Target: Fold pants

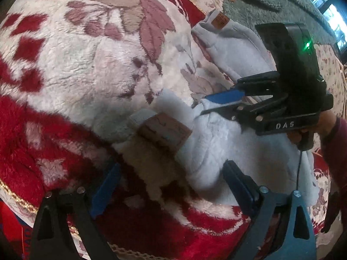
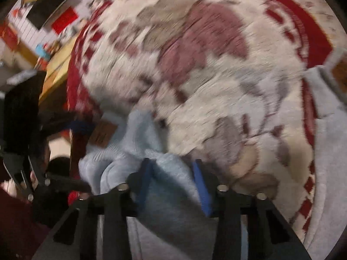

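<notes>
Pale blue fleece pants (image 1: 216,151) are lying bunched on the red-and-cream floral blanket (image 1: 65,69). In the left wrist view, the left gripper (image 1: 171,186) is standing with jaws spread wide, nothing between them — the pants' tan-labelled waistband (image 1: 164,134) is sitting just ahead at 12 o'clock. The right gripper (image 1: 208,106) is coming in from 3 o'clock, its fingers pinching a fold of the cloth. In the blurred right wrist view the gripper (image 2: 173,184) is clamping blue fabric. The pants' long axis is running toward 1 o'clock. No containers showing. The left gripper is the free one nearer the waistband, probably due to take it.
</notes>
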The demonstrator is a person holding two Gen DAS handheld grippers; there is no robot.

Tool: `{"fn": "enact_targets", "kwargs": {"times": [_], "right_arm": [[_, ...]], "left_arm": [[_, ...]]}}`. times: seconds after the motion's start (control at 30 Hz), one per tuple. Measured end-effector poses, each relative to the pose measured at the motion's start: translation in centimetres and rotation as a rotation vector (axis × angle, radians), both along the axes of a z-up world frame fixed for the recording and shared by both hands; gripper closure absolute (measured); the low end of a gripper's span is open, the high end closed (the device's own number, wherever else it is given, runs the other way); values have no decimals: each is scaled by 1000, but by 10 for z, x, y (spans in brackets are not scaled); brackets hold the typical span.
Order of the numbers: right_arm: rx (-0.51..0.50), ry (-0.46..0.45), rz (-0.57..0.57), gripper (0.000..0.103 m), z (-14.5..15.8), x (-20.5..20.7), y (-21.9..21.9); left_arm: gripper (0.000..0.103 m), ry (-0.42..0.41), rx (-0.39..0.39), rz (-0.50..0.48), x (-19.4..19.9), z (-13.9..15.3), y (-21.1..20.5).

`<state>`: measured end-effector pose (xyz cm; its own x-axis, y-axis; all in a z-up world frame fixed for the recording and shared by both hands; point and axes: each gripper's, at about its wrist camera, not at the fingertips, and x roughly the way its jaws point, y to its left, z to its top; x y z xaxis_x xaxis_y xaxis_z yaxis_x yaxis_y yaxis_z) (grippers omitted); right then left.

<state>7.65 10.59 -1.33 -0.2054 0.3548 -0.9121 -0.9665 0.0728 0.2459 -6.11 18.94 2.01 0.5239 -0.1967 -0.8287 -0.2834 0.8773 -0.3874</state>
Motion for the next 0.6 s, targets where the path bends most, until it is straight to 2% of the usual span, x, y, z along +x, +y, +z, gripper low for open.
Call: {"fn": "enact_targets", "kwargs": {"times": [0.13,0.2,0.23,0.3,0.33,0.37,0.43,0.53,0.6], "right_arm": [[-7,-64,1,75,0,-17,3],[-7,-121,6,79,3,-30,4],[-5,-154,16,82,7,-37,3],[3,-206,22,85,16,-48,1],[8,-224,12,86,20,-51,0],[17,-247,0,87,26,-53,-2],[38,-280,-24,89,37,-54,-4],[118,-339,-84,89,65,-52,-10],[166,-359,-128,89,76,-46,-16]], "left_arm": [[0,-4,55,-1,11,-6,-9],[1,-29,93,-14,15,-4,-14],[4,-47,108,-31,18,-2,-17],[55,-75,92,-85,27,3,-24],[62,-81,87,-107,31,6,-27],[65,-87,105,-113,33,8,-28],[67,-131,186,-141,36,19,-35],[69,-215,224,-133,32,39,-33],[63,-186,219,-121,33,35,-28]]}}
